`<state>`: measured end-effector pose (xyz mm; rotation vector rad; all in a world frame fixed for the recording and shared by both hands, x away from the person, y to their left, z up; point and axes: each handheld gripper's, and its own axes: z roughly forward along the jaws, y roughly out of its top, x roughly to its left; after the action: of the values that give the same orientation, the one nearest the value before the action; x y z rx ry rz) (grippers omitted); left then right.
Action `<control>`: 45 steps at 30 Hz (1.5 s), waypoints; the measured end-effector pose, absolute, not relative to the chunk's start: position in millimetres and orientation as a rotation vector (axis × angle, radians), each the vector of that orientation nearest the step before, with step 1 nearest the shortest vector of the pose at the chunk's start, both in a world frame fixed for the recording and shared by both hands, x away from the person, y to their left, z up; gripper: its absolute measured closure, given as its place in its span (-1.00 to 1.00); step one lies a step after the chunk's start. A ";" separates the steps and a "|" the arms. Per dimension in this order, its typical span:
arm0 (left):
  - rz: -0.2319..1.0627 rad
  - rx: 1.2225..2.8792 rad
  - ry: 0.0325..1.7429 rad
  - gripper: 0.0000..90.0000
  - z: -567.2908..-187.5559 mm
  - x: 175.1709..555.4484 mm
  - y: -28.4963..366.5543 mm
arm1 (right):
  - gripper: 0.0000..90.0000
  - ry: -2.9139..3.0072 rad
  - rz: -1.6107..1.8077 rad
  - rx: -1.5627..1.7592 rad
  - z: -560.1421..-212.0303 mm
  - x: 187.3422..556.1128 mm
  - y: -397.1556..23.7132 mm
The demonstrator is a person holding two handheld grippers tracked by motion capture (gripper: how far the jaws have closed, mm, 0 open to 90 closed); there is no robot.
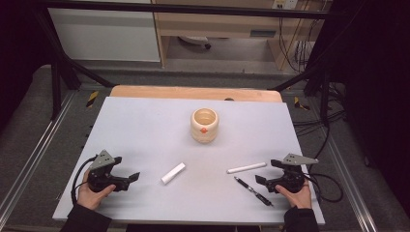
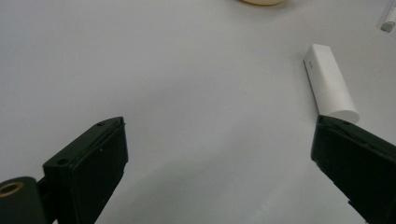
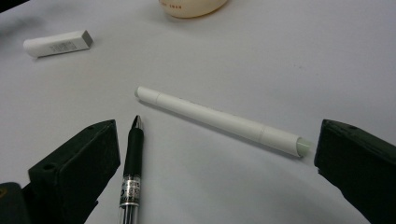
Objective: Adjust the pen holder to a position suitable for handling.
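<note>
A cream-coloured cup [image 1: 204, 125] with an orange mark stands upright near the middle of the grey table top [image 1: 145, 125]. In front of it lie a short white block-shaped stick [image 1: 173, 173] [image 2: 329, 86] [image 3: 58, 43], a long white marker [image 1: 247, 167] [image 3: 219, 120] and a black pen [image 1: 253, 190] [image 3: 132, 164]. My left gripper [image 1: 126, 170] [image 2: 219, 154] rests at the near left in a hand, open, with nothing between its jaws. My right gripper [image 1: 268, 172] [image 3: 215, 158] sits at the near right, open, just right of the pen and the marker.
A wooden board edge [image 1: 196, 93] borders the table's far side. Black frame bars [image 1: 63, 63] and cables [image 1: 309, 125] stand around the table. A wooden cabinet [image 1: 217, 24] is beyond it on the floor.
</note>
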<state>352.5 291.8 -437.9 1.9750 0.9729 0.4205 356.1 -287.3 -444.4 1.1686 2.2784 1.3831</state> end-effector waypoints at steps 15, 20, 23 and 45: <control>0.411 1.980 0.976 -0.90 -440.1 352.7 292.3 | -0.98 2.299 1.360 1.135 -437.5 356.1 -272.6; 0.409 1.981 0.981 -0.90 -440.4 352.9 291.9 | -0.98 2.307 1.350 1.105 -432.3 358.7 -263.2; 0.410 1.982 0.979 -0.91 -440.2 352.6 291.4 | -0.98 2.307 1.348 1.094 -428.1 360.2 -254.8; 0.410 1.979 0.985 -0.90 -439.7 353.1 292.4 | -0.93 2.323 1.353 0.977 -391.8 391.0 -189.8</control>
<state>353.1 292.4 -439.7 1.9788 0.9851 0.4097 391.0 -189.8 -391.8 0.9768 2.3233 1.3534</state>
